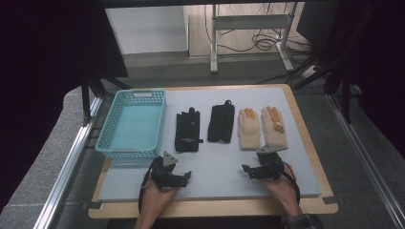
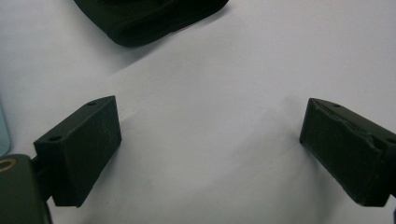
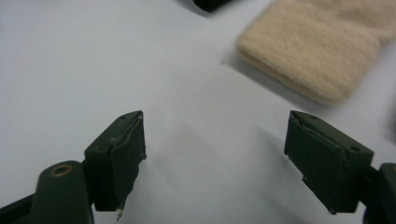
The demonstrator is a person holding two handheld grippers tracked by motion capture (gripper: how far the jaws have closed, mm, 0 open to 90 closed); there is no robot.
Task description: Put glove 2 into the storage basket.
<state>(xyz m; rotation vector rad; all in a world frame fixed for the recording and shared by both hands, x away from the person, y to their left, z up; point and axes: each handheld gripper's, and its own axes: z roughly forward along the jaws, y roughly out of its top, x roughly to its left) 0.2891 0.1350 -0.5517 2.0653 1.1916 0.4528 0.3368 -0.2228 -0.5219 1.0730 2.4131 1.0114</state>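
Both tools (image 1: 179, 175) (image 1: 252, 170) low, jaws apart

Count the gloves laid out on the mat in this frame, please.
4, in a row right of the basket: a black glove nearest it, a second black glove, then two cream gloves with orange fingertips. None seems hidden.

Grey floor (image 1: 157, 71), white-legged desk (image 1: 248, 21) behind, tangled cables (image 1: 265, 40), dark curtains (image 1: 43, 62)

Teal basket (image 1: 132, 125) on grey mat (image 1: 215, 171), far desk legs (image 1: 251, 38).
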